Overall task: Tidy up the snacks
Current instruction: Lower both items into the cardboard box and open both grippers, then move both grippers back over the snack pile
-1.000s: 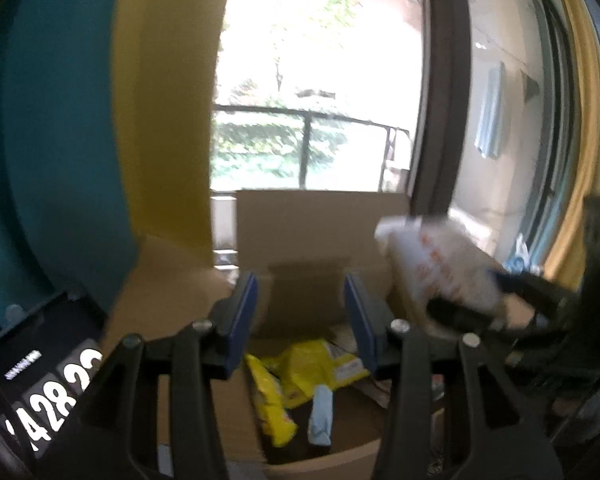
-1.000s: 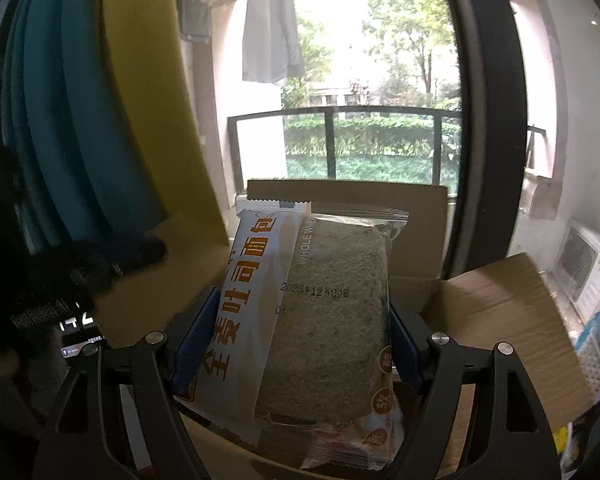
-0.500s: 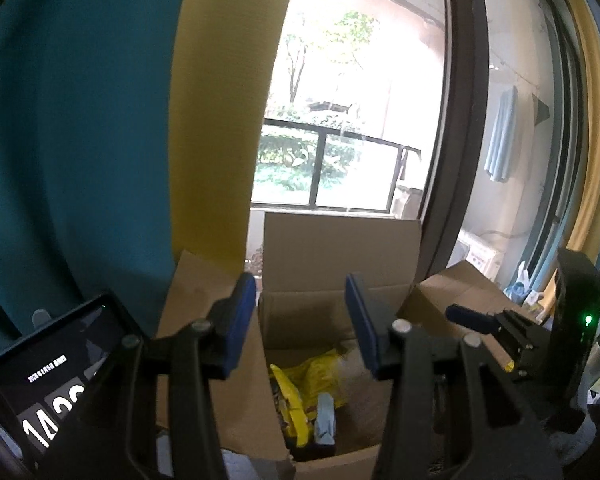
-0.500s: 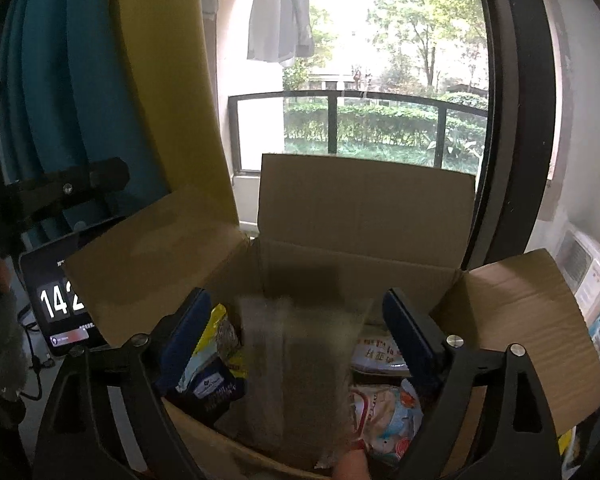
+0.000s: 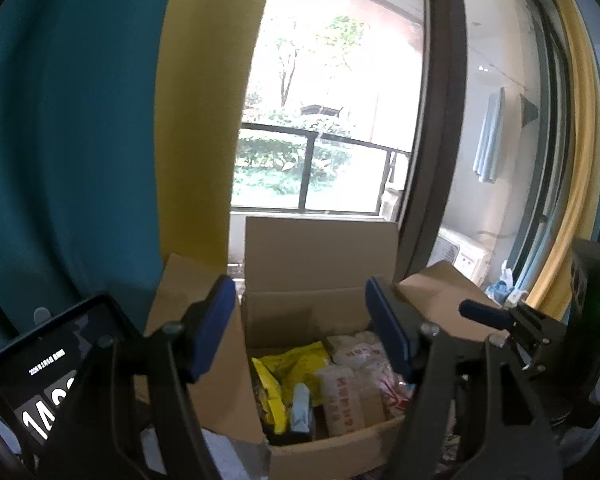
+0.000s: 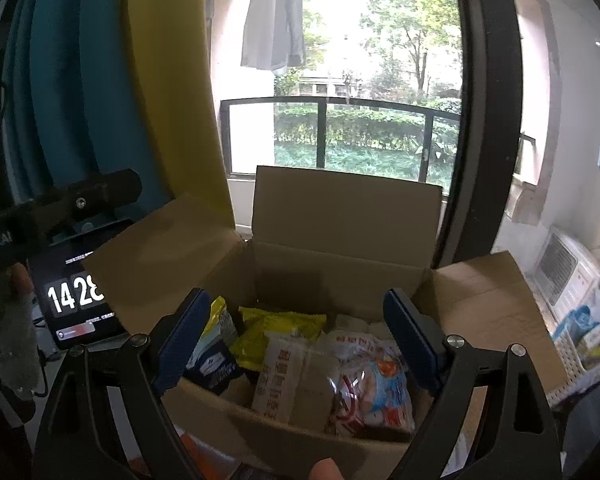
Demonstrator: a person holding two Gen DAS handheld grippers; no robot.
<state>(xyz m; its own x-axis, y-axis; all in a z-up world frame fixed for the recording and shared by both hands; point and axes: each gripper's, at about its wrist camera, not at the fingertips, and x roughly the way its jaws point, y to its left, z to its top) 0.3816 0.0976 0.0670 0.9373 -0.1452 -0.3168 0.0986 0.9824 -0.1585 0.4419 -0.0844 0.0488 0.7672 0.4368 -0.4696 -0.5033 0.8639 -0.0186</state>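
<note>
Open brown cardboard box (image 6: 340, 276), all four flaps up and splayed, sits just in front of a tall window. Inside it, a mixed heap of snack packets.

Wholemeal bread loaf in a clear wrapper with a white side panel and orange lettering (image 6: 296, 380) lies flat on top of the heap, near the front wall of the box, long side running front to back. Brown crumb shows through the film. Just right of it and touching, a white packet printed in red and blue (image 6: 376, 376). Behind the two, a crumpled yellow bag (image 6: 280, 328). At the left wall, a dark blue packet (image 6: 212, 364) with a yellow-and-white packet standing behind it.

Left gripper (image 5: 300, 328): blue-padded jaws opening, nothing between them, box seen through the gap. Right gripper (image 6: 296, 344): jaws spread wide, released, holding nothing; the bread loaf lies below, apart from the pads. A fingertip (image 6: 324, 470) shows at the bottom edge of the right wrist view.

Room: teal curtain (image 5: 68, 140) and yellow curtain (image 5: 204, 120) on the left. Black tablet showing white clock digits (image 6: 76, 300) stands left of the box. Outside the glass, a dark balcony railing (image 6: 340, 104), greenery, a grey shirt hanging (image 6: 272, 16). White air-conditioning unit (image 6: 564, 276) at right. The surface under the box is mostly hidden.
</note>
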